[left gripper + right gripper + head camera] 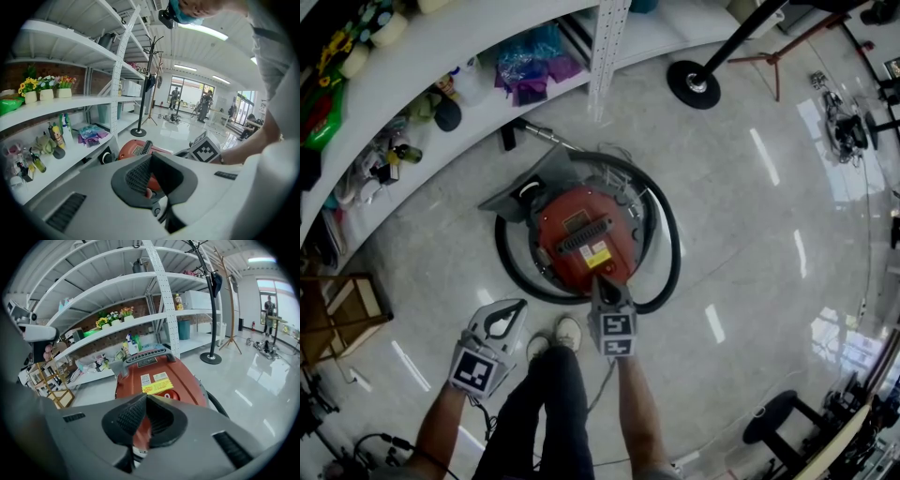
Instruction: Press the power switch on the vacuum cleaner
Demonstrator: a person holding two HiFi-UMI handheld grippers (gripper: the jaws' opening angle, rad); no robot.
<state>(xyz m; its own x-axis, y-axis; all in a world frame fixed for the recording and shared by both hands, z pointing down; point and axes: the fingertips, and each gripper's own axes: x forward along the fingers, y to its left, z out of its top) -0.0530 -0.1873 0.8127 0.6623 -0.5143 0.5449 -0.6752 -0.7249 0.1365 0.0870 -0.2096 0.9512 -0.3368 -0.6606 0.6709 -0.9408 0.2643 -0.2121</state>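
Head view: right gripper (599, 279) and left gripper (521, 303) both closed, empty — right poised over vacuum cleaner (579, 234); an off-centre push could skid off.

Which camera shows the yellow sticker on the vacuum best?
The right gripper view: the sticker sits close and large on the vacuum, just beyond the jaws. The head view shows it only as a small yellow patch from above. The left gripper view shows a strip of the vacuum, no sticker.
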